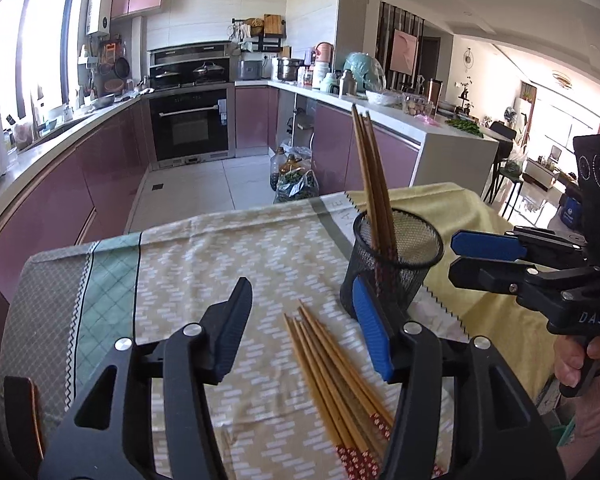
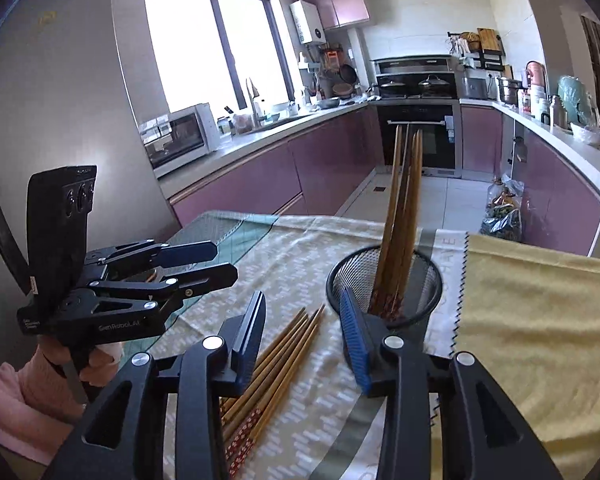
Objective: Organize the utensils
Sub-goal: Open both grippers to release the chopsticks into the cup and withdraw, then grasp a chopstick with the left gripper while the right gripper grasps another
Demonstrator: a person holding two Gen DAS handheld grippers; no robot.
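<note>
The job is to put the loose chopsticks into the black mesh cup. A few chopsticks stand in the cup now, leaning on its far rim. The rest lie in a bunch on the worktop, just beside the cup, with their red patterned ends pointing toward the person.

The left gripper hangs over the bunch with its fingers wide and nothing in them. The right gripper is also over the sticks, close to the cup, with its fingers wide and holding nothing.

I think the next step is to pick up more sticks. To do it well, come straight down over the middle of 1 or 2 sticks (not the whole bunch), close gently, and lift slowly so they do not slide or roll. Then tip them up and drop the ends into the cup. The cup looks light, so a bump could knock it over.

The worktop has a patterned cloth on it, and a yellow cloth beside the cup. Behind is a kitchen with purple cupboards, an oven, a microwave and a big bright window.
</note>
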